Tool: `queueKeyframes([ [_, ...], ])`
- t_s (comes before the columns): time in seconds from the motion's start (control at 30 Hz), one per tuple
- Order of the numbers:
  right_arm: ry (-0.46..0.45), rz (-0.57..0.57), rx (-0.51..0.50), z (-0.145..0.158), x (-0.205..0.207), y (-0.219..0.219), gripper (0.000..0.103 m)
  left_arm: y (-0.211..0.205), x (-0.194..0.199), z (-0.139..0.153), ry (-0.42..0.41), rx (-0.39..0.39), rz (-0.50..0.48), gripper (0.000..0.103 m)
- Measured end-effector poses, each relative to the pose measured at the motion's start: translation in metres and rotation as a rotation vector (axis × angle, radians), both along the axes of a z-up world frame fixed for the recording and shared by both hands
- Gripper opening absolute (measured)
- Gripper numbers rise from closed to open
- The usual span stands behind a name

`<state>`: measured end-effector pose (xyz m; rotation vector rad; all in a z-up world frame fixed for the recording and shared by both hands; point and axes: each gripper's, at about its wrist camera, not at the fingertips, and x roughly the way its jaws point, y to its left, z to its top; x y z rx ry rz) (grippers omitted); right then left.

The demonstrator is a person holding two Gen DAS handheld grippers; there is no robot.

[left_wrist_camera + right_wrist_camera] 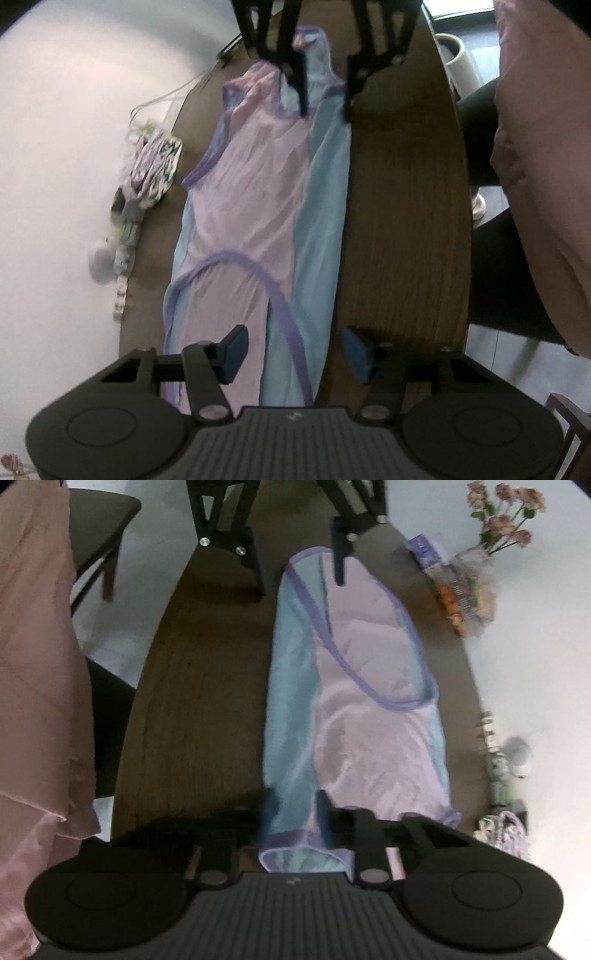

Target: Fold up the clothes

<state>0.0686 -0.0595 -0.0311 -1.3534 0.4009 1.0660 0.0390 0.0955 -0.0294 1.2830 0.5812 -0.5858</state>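
Between both pairs of jaws: long pink and blue garment [258, 206], folded lengthwise on wooden table [402, 221].

Left of the left gripper's [291, 350] jaws: patterned clutter [147, 173] along the table's far edge, little spare room. Between those jaws, spread wide and holding nothing: hem end of the garment, purple trim curving across; probably poised to take that end. Right of them: bare wood to the near table edge, ample room for a fold. Left of the right gripper's [293, 816] jaws: open wood, then a chair [103, 539] beyond the edge. Between those jaws, narrow: blue strap end of the garment, apparently pinched, likely to lift that end for a crosswise fold. Right of them: pink panel, then flowers [506, 513] and packets [458, 598] crowding the far edge.
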Motion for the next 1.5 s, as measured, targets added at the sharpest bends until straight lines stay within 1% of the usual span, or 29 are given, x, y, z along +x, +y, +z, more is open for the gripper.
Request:
queueKeyframes([
  [0.03,0.016,-0.002,-0.007,0.0,0.002,0.002,0.008,-0.002,0.002,0.0,0.002,-0.014,-0.003,0.057],
  [0.13,0.098,-0.047,0.019,0.004,0.014,0.004,0.003,-0.01,0.009,0.003,0.013,-0.077,-0.005,0.057],
  [0.23,0.167,-0.104,0.069,0.01,0.026,0.003,0.003,-0.024,0.017,0.005,0.03,-0.141,-0.023,0.057],
  [0.33,0.219,-0.16,0.129,0.015,0.039,0.0,0.003,-0.043,0.024,0.008,0.062,-0.236,-0.039,0.057],
  [0.47,0.265,-0.203,0.197,0.025,0.045,-0.007,0.002,-0.07,0.033,0.005,0.065,-0.302,-0.025,0.055],
  [0.53,0.276,-0.207,0.213,0.027,0.047,-0.009,0.002,-0.081,0.04,0.004,0.066,-0.317,-0.016,0.049],
  [0.57,0.282,-0.208,0.22,0.028,0.047,-0.01,0.002,-0.085,0.044,0.003,0.072,-0.321,-0.009,0.04],
  [0.6,0.289,-0.209,0.228,0.029,0.048,-0.012,0.002,-0.089,0.048,0.002,0.077,-0.326,-0.002,0.027],
  [0.63,0.292,-0.211,0.235,0.03,0.048,-0.013,0.002,-0.091,0.051,0.001,0.083,-0.331,0.013,0.02],
  [0.67,0.295,-0.212,0.242,0.031,0.049,-0.015,0.002,-0.092,0.055,0.001,0.089,-0.336,0.031,0.009],
  [0.7,0.299,-0.214,0.248,0.031,0.05,-0.016,0.003,-0.093,0.059,0.0,0.096,-0.342,0.049,0.004],
  [0.8,0.302,-0.225,0.269,0.031,0.049,-0.021,0.003,-0.093,0.066,0.002,0.103,-0.37,0.085,0.002],
  [0.87,0.3,-0.233,0.285,0.028,0.045,-0.024,0.008,-0.092,0.067,0.003,0.113,-0.382,0.09,0.002],
  [0.9,0.289,-0.231,0.293,0.026,0.042,-0.025,0.017,-0.092,0.068,0.004,0.119,-0.388,0.092,0.002],
  [0.93,0.277,-0.229,0.3,0.023,0.039,-0.025,0.034,-0.092,0.068,0.004,0.123,-0.389,0.094,0.002],
  [0.97,0.26,-0.222,0.302,0.019,0.036,-0.024,0.041,-0.092,0.068,0.004,0.128,-0.389,0.095,0.002],
  [1.0,0.244,-0.213,0.303,0.016,0.032,-0.023,0.044,-0.092,0.068,0.004,0.132,-0.389,0.097,0.002],
  [1.1,0.208,-0.219,0.324,0.008,0.028,-0.015,0.044,-0.091,0.071,0.006,0.142,-0.406,0.116,0.002],
  [1.17,0.17,-0.244,0.337,0.006,0.029,-0.01,0.042,-0.088,0.068,0.007,0.135,-0.413,0.124,0.002],
  [1.2,0.151,-0.27,0.337,0.004,0.03,-0.008,0.039,-0.086,0.066,0.007,0.127,-0.41,0.128,0.002],
  [1.23,0.132,-0.297,0.338,0.003,0.031,-0.005,0.03,-0.084,0.063,0.006,0.118,-0.406,0.133,0.002],
  [1.27,0.113,-0.324,0.338,0.001,0.032,-0.003,0.023,-0.081,0.06,0.005,0.109,-0.402,0.137,0.002],
  [1.3,0.097,-0.344,0.331,-0.002,0.033,-0.002,0.012,-0.079,0.058,0.004,0.1,-0.398,0.141,0.002],
  [1.4,0.066,-0.358,0.334,-0.006,0.032,-0.007,0.009,-0.072,0.05,0.001,0.074,-0.387,0.154,0.004],
  [1.47,0.061,-0.367,0.334,-0.007,0.032,-0.011,0.008,-0.067,0.045,-0.001,0.057,-0.379,0.163,0.004],
  [1.5,0.053,-0.365,0.33,-0.008,0.032,-0.013,0.008,-0.065,0.042,-0.002,0.048,-0.375,0.167,0.006],
])
